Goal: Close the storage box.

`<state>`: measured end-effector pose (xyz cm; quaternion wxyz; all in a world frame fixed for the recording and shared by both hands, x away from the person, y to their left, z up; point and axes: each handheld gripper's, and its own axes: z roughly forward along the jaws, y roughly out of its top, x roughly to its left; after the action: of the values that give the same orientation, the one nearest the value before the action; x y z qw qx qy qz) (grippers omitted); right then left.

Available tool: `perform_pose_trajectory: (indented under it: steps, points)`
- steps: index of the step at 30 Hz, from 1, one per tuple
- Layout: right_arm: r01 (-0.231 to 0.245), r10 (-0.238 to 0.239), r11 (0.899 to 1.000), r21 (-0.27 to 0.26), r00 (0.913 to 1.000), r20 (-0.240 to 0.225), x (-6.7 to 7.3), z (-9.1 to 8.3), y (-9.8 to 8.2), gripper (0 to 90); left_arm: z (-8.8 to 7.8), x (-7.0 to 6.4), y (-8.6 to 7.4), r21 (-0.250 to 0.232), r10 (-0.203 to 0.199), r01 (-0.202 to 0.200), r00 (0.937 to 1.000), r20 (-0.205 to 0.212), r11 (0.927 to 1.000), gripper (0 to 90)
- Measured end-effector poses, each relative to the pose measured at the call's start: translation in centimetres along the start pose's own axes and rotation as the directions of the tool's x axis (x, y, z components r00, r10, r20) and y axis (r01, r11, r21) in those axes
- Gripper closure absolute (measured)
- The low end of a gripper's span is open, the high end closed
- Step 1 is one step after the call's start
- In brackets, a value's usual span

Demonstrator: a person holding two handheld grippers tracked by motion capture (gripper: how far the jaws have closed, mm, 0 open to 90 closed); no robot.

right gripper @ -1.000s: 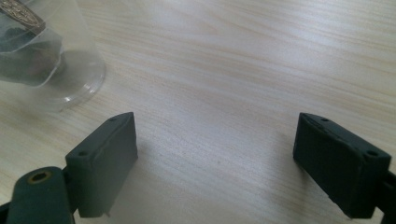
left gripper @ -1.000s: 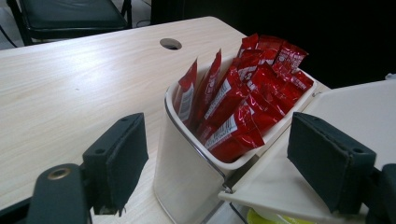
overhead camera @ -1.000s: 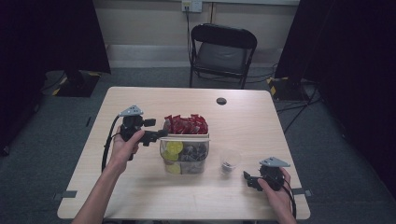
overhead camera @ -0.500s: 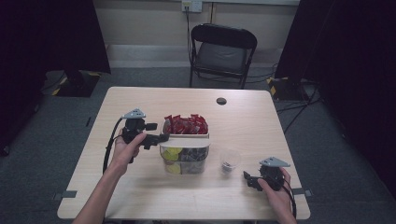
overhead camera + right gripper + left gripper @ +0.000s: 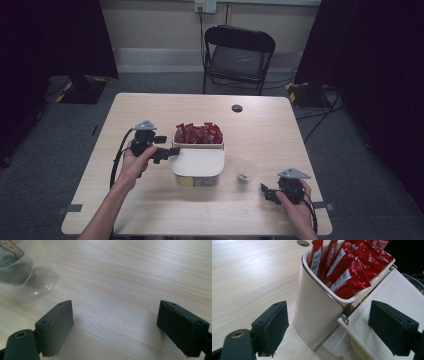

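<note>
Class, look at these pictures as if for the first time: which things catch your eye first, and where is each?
The bright red sachets stand out, packed upright in the far compartment of a white container at the middle of the table. The near compartment's white lid lies closed, with the left gripper open at the container's left edge. Right of the container stands a clear plastic cup, and the right gripper rests open near the front right corner.
</note>
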<state>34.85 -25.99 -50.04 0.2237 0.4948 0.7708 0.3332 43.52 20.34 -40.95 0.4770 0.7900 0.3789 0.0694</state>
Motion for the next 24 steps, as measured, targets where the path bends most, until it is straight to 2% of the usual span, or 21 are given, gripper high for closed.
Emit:
perform_pose_trajectory:
  steps: [6, 7, 10, 12, 18, 24]
  points:
    - [0.0, 0.0, 1.0, 0.001, 1.0, 0.001, 0.0, 0.0, 0.0, 13.0, -0.1, -0.8, -0.2, 0.003, -0.003, 0.003, 1.0, 0.005, 1.0, 16.5]
    - [0.0, 0.0, 1.0, 0.0, 1.0, 0.001, 0.0, 0.0, 0.0, 13.0, -0.2, -0.9, -0.2, 0.009, 0.011, -0.011, 0.9999, -0.003, 0.9999, 16.6]
    - [0.001, -0.001, 1.0, 0.0, 1.0, 0.0, 0.0, 0.0, 0.0, 13.0, -0.6, -1.2, -0.2, -0.006, 0.014, -0.014, 0.9999, -0.004, 0.9999, 16.6]
    - [0.001, -0.001, 1.0, 0.001, 1.0, 0.0, 0.0, 0.0, 0.0, 12.9, -1.2, -1.3, -0.1, -0.011, 0.015, -0.015, 0.9997, -0.018, 0.9998, 16.7]
    - [0.003, -0.003, 1.0, 0.002, 1.0, -0.003, -0.1, 0.0, 0.0, 12.8, -2.6, -0.9, -0.3, -0.029, 0.032, -0.033, 0.9981, -0.052, 0.999, 16.7]
    - [0.004, -0.004, 1.0, 0.003, 1.0, -0.005, -0.1, 0.0, 0.0, 12.7, -4.4, 0.0, -1.3, -0.055, 0.003, -0.008, 0.996, -0.09, 0.9984, 16.7]
